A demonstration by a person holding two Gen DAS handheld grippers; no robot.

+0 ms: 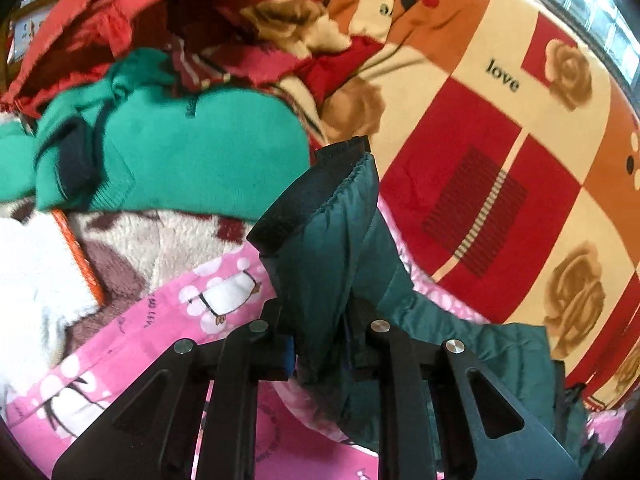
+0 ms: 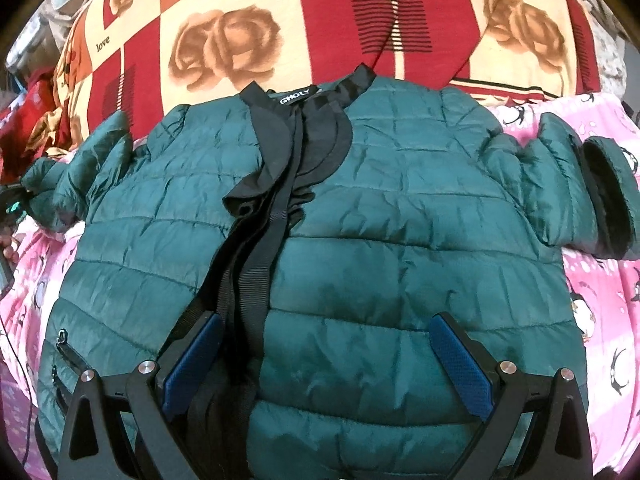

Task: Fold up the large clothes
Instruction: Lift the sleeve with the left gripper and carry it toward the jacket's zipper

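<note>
A dark green quilted jacket [image 2: 360, 208] lies spread front-up on a pink penguin-print sheet [image 2: 600, 280], collar away from me, black zipper strip down its middle. My right gripper [image 2: 328, 360] is open just above the jacket's lower front, its blue pads [image 2: 460, 364] apart and empty. My left gripper [image 1: 324, 344] is shut on the jacket's left sleeve [image 1: 332, 240] and holds its black-lined cuff [image 1: 316, 196] up. The same sleeve shows bunched at the far left in the right wrist view [image 2: 80, 176].
A rose-patterned red, orange and cream blanket [image 1: 500, 140] covers the bed beyond the jacket. A heap of other clothes lies to the left: a green sweater [image 1: 192, 148], red garments [image 1: 100, 12], a fluffy cream-and-brown blanket [image 1: 132, 248].
</note>
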